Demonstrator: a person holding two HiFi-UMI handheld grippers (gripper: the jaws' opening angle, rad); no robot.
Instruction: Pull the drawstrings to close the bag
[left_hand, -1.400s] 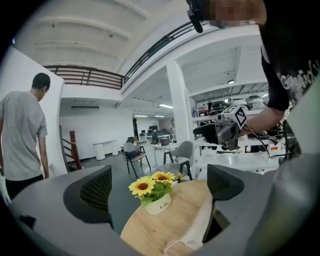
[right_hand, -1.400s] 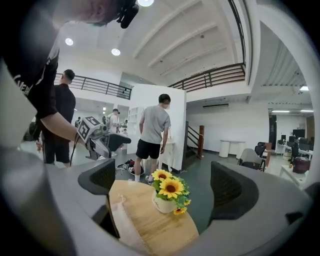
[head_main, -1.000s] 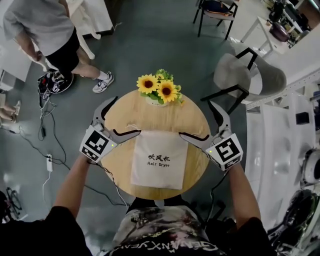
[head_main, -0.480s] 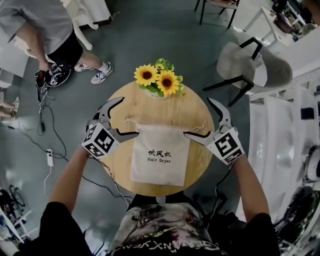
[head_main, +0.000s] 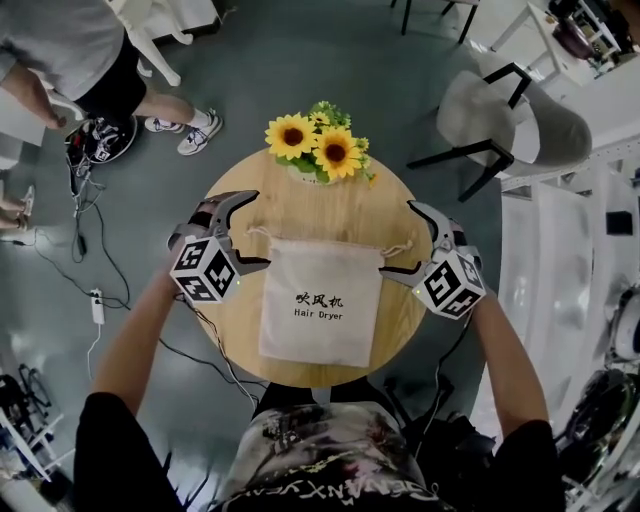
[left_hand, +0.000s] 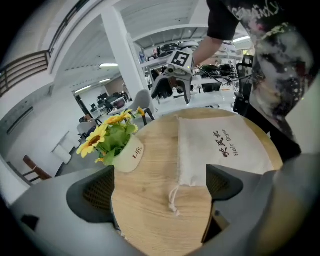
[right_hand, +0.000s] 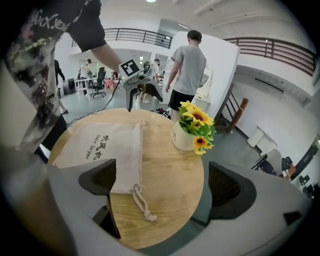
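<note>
Cloth fills the middle of the round wooden counter (head_main: 340, 220): the drawstring bag (head_main: 320, 300), printed "Hair Dryer", lies flat between the two tools. Its mouth is at the far edge, towards the sunflower pot (head_main: 316, 152), and looks ungathered.

The left tool (left_hand: 161, 186) is wide open and grips nothing. The left cord end (left_hand: 173, 199) trails off the bag's near corner and lies on the wood between the jaws, touching neither pad. The right tool (right_hand: 165, 184) mirrors it. Its jaws are spread and empty, and the knotted right cord end (right_hand: 142, 206) lies loose in the gap, nearer the bag-side jaw.

This posture reads as a set-up for a two-sided pull. Each tool comes in from its own side of the bag and faces the other across it, so closing on the cords and drawing outward should cinch the mouth evenly. The wide opening leaves room for error around thin, limp cord. Nothing has been pulled yet.

Compared with a second ago, both tools have swung inward and a little forward. Their jaws now bracket the cord ends where before they pointed past the bag's upper corners. The gap between the jaws looks about the same, and the bag has kept its place on the counter.
</note>
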